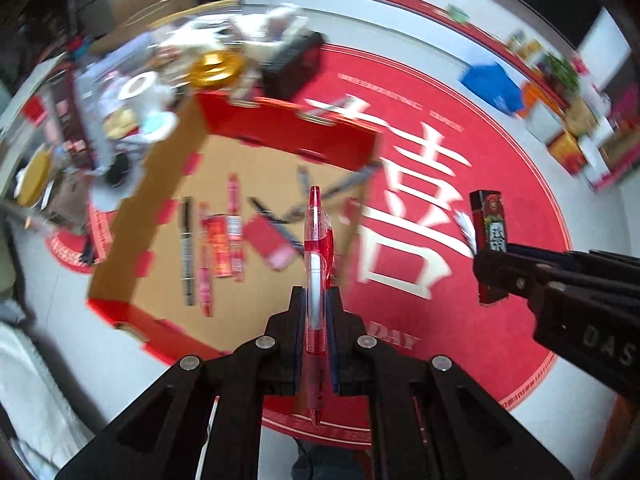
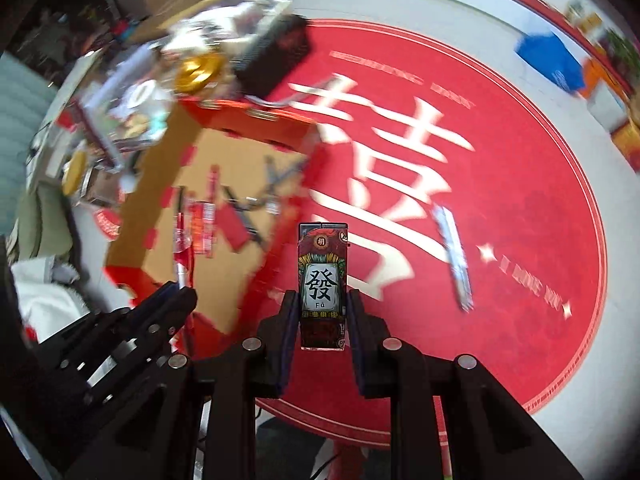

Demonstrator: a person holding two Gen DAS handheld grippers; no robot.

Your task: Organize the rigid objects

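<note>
My left gripper point(image 1: 316, 300) is shut on a red and white pen point(image 1: 318, 256) that points forward, held above the near right corner of an open red cardboard box point(image 1: 160, 216). The box holds several pens and small red packs point(image 1: 224, 240). My right gripper point(image 2: 322, 312) is shut on a lighter point(image 2: 323, 280) printed with a green Chinese character, held upright above the red rug. The lighter also shows in the left wrist view point(image 1: 491, 240), to the right of the pen. The left gripper shows in the right wrist view point(image 2: 176, 292), beside the box.
A round red rug point(image 1: 500, 184) with large white characters lies on a pale floor. A silver pen point(image 2: 454, 256) lies on the rug to the right. Clutter with a gold lid point(image 1: 216, 66) and a black box point(image 1: 296, 64) sits behind the box. A blue bag point(image 1: 492, 84) lies far right.
</note>
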